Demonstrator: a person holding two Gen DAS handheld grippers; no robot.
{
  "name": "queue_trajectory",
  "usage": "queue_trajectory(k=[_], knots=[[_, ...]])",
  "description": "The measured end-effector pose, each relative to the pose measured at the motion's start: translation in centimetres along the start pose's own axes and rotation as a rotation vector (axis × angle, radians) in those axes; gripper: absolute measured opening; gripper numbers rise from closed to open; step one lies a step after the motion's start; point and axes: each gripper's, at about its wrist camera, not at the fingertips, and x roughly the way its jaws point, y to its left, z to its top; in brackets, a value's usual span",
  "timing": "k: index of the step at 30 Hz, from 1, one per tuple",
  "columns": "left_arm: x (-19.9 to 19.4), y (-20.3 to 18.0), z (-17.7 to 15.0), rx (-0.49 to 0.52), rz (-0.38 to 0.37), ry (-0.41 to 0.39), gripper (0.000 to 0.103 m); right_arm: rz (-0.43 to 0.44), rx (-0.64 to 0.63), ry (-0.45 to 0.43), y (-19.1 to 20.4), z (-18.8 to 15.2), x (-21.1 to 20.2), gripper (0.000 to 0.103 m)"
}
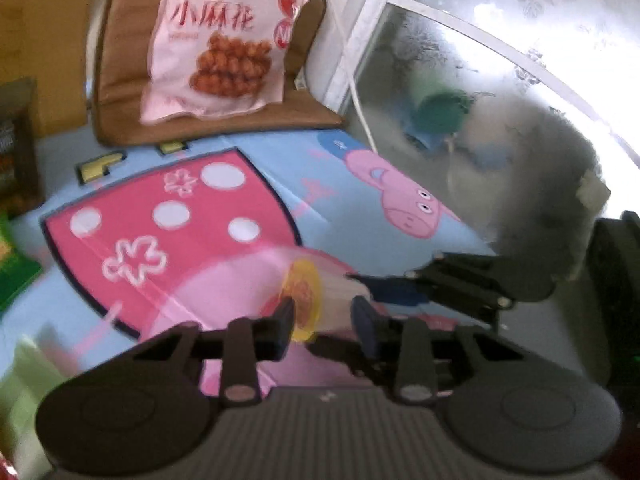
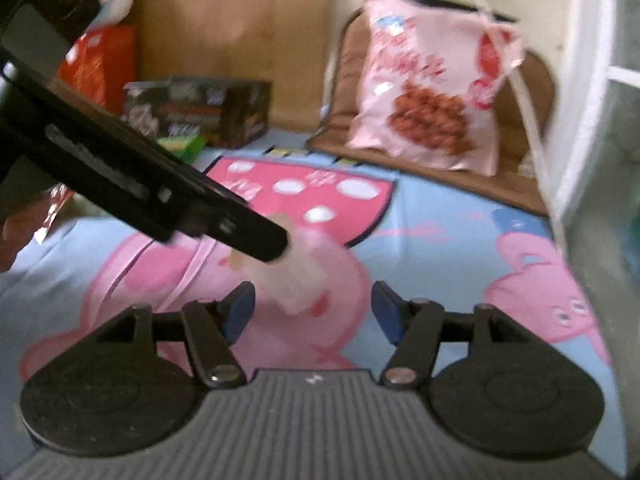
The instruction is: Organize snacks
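Small clear snack packet [image 1: 316, 300], yellow-labelled: pinched in clenched left gripper [image 1: 322, 322], long axis running toward the released right gripper [image 2: 313, 312], which sits just beneath its free end.

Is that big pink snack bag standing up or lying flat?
Standing, tilted back. The pink bag leans against the brown cushion, its printed front facing the room.

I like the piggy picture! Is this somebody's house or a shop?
Most likely a home, perhaps a child's play corner: a cartoon pig mat covers the surface, a brown seat cushion props up a pink snack bag, beside a frosted glass door.
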Motion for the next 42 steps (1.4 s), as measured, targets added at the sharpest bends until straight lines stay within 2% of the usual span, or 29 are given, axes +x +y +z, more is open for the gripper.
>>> queue_trajectory(k=[2, 7, 11, 15, 19, 21, 23, 24, 27, 29, 31, 34, 36, 38, 39, 41, 42], knots=[[-1.0, 0.5, 0.2, -0.003, 0.025, -0.02, 0.03, 0.01, 0.002, 0.007, 0.3, 0.8, 0.4, 0.046], [-5.4, 3.4, 1.7, -0.041, 0.084, -0.12, 0.03, 0.048, -0.008, -0.056, 1.8, 3.9, 1.7, 0.046], [-9.2, 7.3, 4.0, -0.098, 0.149, -0.227, 0.032, 0.086, -0.042, -0.118, 4.0, 8.7, 4.2, 0.046], [-11.8, 11.6, 6.7, -0.142, 0.255, -0.312, 0.033, 0.142, -0.079, -0.158, 5.9, 14.5, 8.1, 0.046], [-11.6, 15.6, 8.4, -0.188, 0.357, -0.33, 0.045, 0.167, -0.103, -0.134, 7.7, 19.3, 13.5, 0.047], [-11.8, 16.8, 8.1, -0.218, 0.394, -0.33, 0.045, 0.121, -0.132, -0.112, 8.7, 20.0, 14.8, 0.049], [-13.1, 17.4, 6.8, -0.235, 0.375, -0.362, 0.048, 0.078, -0.133, -0.11, 8.6, 19.9, 15.0, 0.049], [-13.8, 17.5, 5.8, -0.244, 0.373, -0.375, 0.05, 0.092, -0.098, -0.118, 7.9, 19.5, 14.4, 0.049], [-15.5, 18.5, 3.2, -0.308, 0.31, -0.376, 0.05, 0.174, 0.072, -0.12, 5.1, 17.3, 12.0, 0.049], [-15.6, 19.3, 1.5, -0.367, 0.239, -0.351, 0.05, 0.245, 0.171, -0.086, 3.8, 15.6, 11.1, 0.049], [-14.7, 19.3, 0.2, -0.396, 0.214, -0.31, 0.05, 0.285, 0.216, -0.027, 3.3, 13.6, 11.0, 0.049], [-13.5, 19.4, -1.0, -0.435, 0.227, -0.282, 0.05, 0.31, 0.197, 0.05, 4.7, 11.7, 11.4, 0.053], [-13.6, 19.5, -1.7, -0.474, 0.223, -0.282, 0.05, 0.297, 0.165, 0.06, 6.4, 11.5, 11.8, 0.071], [-14.1, 19.3, -2.3, -0.48, 0.234, -0.288, 0.051, 0.291, 0.134, 0.058, 7.8, 11.9, 12.2, 0.082], [-14.3, 19.1, -2.5, -0.475, 0.244, -0.288, 0.051, 0.288, 0.103, 0.055, 8.6, 12.0, 12.4, 0.084], [-14.5, 18.8, -2.5, -0.464, 0.256, -0.281, 0.05, 0.229, 0.004, 0.074, 10.5, 12.2, 13.6, 0.082], [-14.6, 18.8, -2.6, -0.463, 0.256, -0.279, 0.05, 0.221, -0.03, 0.103, 11.0, 12.0, 14.1, 0.074]])
